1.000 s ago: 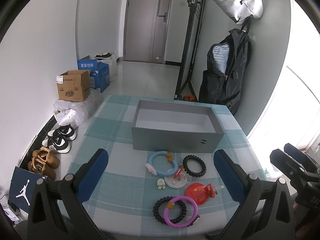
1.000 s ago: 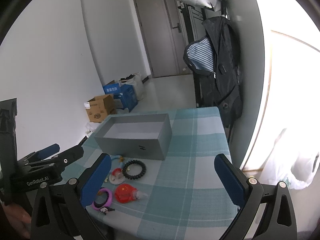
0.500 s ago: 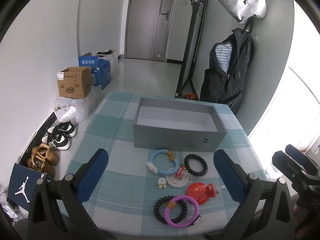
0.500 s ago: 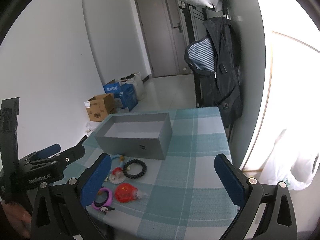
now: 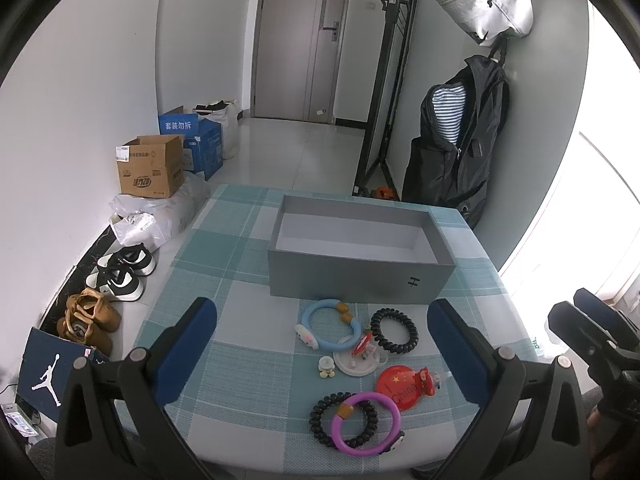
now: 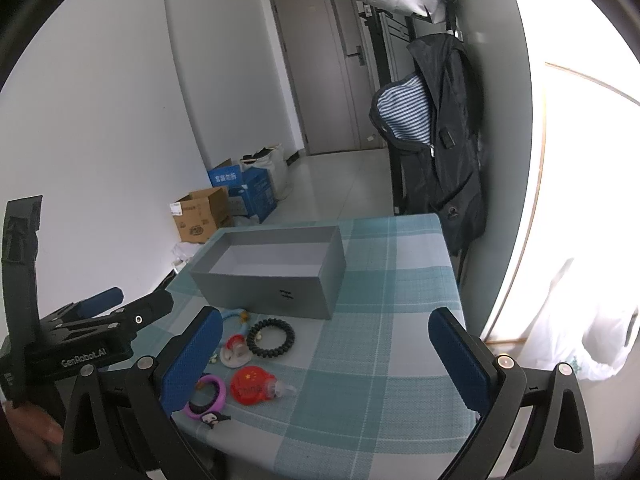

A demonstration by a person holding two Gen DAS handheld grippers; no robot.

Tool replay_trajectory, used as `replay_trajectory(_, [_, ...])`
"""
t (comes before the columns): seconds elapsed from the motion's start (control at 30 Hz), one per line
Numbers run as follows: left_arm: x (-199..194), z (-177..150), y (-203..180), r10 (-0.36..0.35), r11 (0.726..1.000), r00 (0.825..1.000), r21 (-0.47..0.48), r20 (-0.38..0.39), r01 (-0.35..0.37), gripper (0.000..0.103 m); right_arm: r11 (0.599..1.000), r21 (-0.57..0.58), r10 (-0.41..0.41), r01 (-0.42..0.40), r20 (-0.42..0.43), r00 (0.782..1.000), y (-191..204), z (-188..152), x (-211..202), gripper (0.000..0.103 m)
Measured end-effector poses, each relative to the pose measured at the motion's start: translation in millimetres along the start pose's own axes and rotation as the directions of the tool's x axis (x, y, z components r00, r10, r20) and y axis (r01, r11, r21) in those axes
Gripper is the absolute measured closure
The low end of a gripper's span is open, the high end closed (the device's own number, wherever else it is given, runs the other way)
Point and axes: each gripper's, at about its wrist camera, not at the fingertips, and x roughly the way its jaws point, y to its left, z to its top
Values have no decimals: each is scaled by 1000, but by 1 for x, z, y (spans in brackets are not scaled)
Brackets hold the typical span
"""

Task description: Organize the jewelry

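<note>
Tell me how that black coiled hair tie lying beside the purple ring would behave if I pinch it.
The black coiled hair tie looks like springy spiral cord, so it would probably squash and flex rather than hold its shape. It seems light. The purple ring overlaps it, so lifting one may drag the other across the tablecloth.

Two black coil bands point(image 5: 394, 330) — two ring bracelets point(image 5: 330, 324), one grey box point(image 5: 352, 280).
</note>
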Motion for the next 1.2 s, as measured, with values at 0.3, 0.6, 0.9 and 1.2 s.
replay_trajectory(0.3, [0,1,-1,-1,1000,1000,0,3,1,1,1000,-3,0,0,-2,1000,2,-1,1,0])
replay_trajectory(0.6, [2,0,-2,-6,1000,1000,2,-1,6,1,1000,-8,-2,2,-6,1000,4,-2,1,0])
replay_trajectory(0.9, [4,0,1,-22,1000,999,-1,-26,22,1,1000,-5,25,-25,-44,999,5,-3,7,0])
replay_trajectory(1.2, [7,-3,27,-40,997,994,-63,-105,33,1,993,-7,118,-121,-188,975,13,-15,33,0])
